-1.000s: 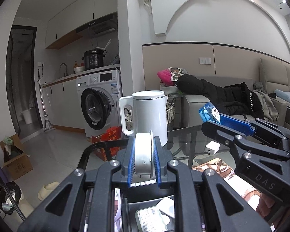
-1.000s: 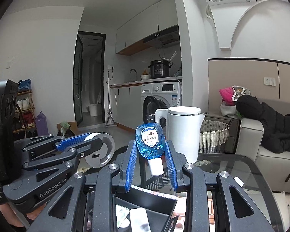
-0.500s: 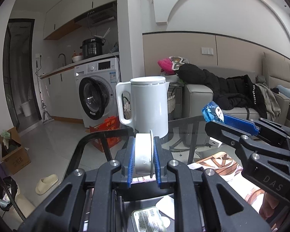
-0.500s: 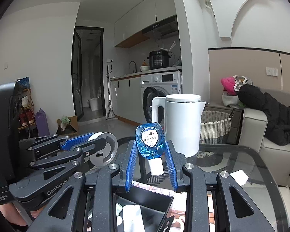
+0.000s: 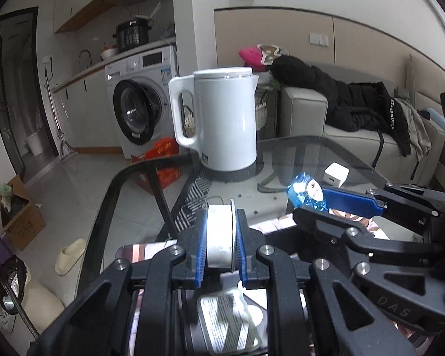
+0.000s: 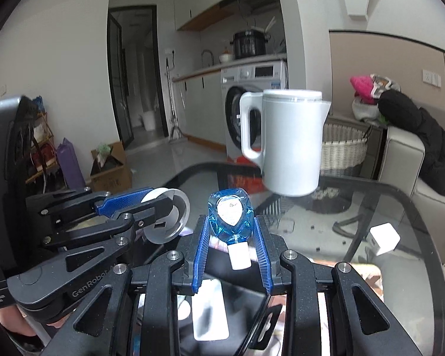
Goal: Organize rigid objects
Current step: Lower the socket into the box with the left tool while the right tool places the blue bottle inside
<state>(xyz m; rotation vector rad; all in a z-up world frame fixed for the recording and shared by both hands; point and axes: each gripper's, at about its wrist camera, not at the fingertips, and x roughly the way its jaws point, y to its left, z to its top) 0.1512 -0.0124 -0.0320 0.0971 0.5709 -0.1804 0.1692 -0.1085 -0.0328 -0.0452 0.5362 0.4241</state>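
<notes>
L gripper (image 5: 219, 237) clamps a white tape roll (image 5: 220, 238) edge-on btwn its 2 blue pads, above the glass table (image 5: 281, 154). R gripper (image 6: 231, 231) pinches a blue bottle (image 6: 230, 218), white cap down, just beside it. White kettle (image 5: 225, 121) stands farther back, w/ a small white cube (image 5: 336, 174) to its right.

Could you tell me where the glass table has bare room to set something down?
Bare glass table lies between the white electric kettle and the small white charger cube, apart from its cord. Beneath the grippers it is crowded: a black tray already holding packets.
</notes>
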